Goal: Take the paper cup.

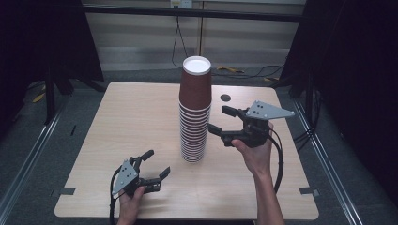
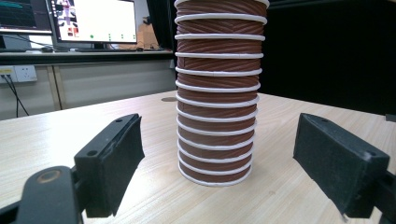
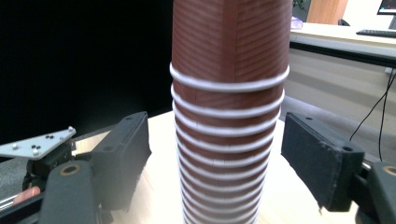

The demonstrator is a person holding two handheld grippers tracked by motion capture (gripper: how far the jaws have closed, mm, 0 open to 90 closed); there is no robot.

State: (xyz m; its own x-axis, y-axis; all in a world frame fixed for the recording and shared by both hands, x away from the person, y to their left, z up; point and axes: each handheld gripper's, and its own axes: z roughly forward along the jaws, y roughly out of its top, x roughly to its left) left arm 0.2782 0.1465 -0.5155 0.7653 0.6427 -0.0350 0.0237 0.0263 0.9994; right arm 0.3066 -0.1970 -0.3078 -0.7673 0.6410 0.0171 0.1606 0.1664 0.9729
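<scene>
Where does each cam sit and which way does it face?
High view: above the person's side, looking forward and down on the table; both forearms, left tongs and right tongs show.
Left gripper view: low on the left tongs, facing the cup stack's base; open jaws flank it.
Right gripper view: on the right tongs, facing the stack higher up; open jaws, left tongs beyond.
All three share the stack.

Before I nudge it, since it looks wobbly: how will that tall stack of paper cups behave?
The cup stack probably tips easily: it stands tall on a narrow base. It is likely light, being paper. Squeezing may dent the thin ribbed walls.
</scene>
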